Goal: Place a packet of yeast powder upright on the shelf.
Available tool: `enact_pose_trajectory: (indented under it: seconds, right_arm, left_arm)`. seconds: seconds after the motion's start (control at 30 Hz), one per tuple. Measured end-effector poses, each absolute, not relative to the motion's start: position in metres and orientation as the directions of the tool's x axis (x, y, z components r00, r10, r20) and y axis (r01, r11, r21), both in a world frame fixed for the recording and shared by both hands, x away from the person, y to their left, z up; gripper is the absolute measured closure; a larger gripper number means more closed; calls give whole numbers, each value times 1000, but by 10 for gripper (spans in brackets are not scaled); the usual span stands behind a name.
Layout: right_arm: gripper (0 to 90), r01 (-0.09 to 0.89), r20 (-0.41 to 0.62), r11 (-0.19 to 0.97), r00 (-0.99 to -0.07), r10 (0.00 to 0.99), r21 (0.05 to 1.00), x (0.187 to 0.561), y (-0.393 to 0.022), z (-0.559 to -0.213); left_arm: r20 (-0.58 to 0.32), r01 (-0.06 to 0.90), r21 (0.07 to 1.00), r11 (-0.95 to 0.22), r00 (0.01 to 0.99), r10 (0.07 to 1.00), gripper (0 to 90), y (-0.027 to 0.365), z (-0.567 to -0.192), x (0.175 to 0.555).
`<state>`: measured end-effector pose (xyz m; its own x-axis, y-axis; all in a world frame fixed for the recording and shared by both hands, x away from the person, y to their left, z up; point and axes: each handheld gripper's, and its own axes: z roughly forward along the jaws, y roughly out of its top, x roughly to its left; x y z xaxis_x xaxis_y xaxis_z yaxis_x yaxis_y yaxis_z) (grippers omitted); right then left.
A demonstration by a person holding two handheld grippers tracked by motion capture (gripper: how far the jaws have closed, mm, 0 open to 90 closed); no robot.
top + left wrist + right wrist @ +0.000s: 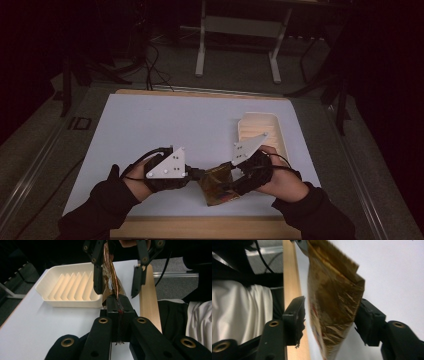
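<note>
High view: the pouch (218, 186) sits low over the near table (165, 125) edge between both tongs. Left gripper view: left tongs (119, 305) clamped tight on its edge. Right gripper view: right tongs (329, 317) half open, straddling it, pads apparently clear. Likely next: close and pull apart.

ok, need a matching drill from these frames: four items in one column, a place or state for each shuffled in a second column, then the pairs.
Items
1. left gripper
2. right gripper
3. brown foil packet
4. cream ridged tray

Places or states
A. rests on the white table, right of centre, nothing in it
B. jaws apart, one each side of the packet, left jaw off the foil
C. held up off the table between the two grippers
D. jaws clamped on the packet's edge

Pairs: 1-D, 2-B, 3-C, 4-A
</note>
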<state>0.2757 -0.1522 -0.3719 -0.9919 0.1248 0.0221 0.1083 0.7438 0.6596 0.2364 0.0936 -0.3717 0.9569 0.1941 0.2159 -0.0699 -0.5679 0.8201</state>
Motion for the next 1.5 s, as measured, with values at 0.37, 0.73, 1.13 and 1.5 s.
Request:
enact_pose_trajectory:
  seconds: [0.37,0.73,1.13,1.5]
  right_arm:
    - [752,120,93,799,-992,81,589,281,-150,-380]
    - [815,95,64,787,-995,70,609,280,-153,-376]
    - [835,86,10,751,-994,106,655,284,-166,-365]
    - [844,102,-23,701,-986,166,706,292,-181,-349]
  left_arm:
    - [213,-67,819,-569,958,194,900,89,-373,236]
    - [162,-26,841,-541,965,206,792,96,-372,238]
    - [86,53,918,-393,941,326,396,115,-375,243]
    - [-103,212,955,-209,893,438,10,139,-400,250]
